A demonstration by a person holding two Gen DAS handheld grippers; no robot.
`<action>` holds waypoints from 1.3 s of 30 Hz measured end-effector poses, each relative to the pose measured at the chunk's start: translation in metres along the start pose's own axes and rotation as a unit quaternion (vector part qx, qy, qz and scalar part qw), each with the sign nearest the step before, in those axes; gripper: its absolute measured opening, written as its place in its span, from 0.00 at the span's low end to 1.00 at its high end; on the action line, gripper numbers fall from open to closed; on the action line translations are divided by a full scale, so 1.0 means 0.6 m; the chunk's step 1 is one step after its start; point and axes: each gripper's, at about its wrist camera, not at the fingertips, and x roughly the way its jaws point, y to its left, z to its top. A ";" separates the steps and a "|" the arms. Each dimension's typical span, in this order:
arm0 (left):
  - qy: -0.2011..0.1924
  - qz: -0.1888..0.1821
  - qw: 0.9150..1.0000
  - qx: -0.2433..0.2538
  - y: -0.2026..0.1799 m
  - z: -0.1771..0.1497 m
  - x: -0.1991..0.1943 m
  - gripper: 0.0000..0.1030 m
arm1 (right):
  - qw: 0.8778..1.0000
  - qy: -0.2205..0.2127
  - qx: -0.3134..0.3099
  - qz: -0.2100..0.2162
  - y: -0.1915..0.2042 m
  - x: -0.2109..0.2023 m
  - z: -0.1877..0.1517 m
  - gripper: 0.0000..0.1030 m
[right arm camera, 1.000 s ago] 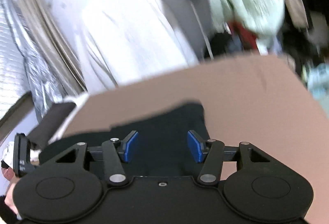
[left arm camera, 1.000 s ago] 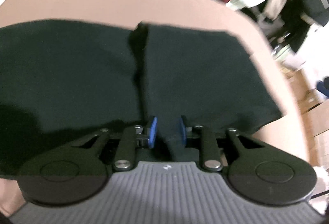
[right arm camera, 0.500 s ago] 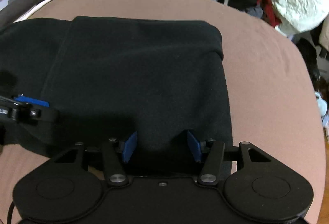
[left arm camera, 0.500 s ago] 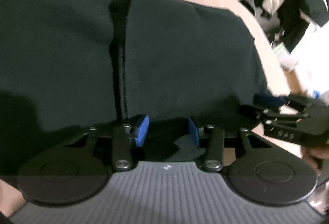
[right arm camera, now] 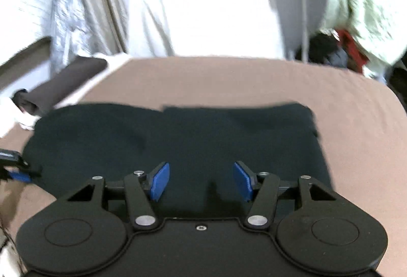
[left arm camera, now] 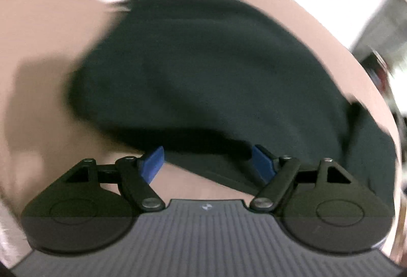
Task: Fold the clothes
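1. Dark garment lies folded flat on the brown surface, stacked into a rough rectangle so the next fold has a square edge to work from; soft matte knit, thick rounded fold along its right side, no print I can see.
2. Brown surface is smooth, taut cloth with rounded corners, good for sliding fabric.
3. My left gripper sits at the garment's near edge, jaws spread wide and just been opening, so it is released; only a thin hem lies between the blue pads, not pinched.
4. My right gripper hangs over the garment's middle, jaws apart, gripping nothing; its pads look clear of the cloth.
5. I judge this fold laid down, with the next grasp pending.
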 end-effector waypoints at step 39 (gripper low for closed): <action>-0.249 -0.038 0.955 0.157 -0.166 0.012 -0.092 0.38 | 0.977 -0.012 0.214 0.011 -0.115 -0.035 -0.037 0.62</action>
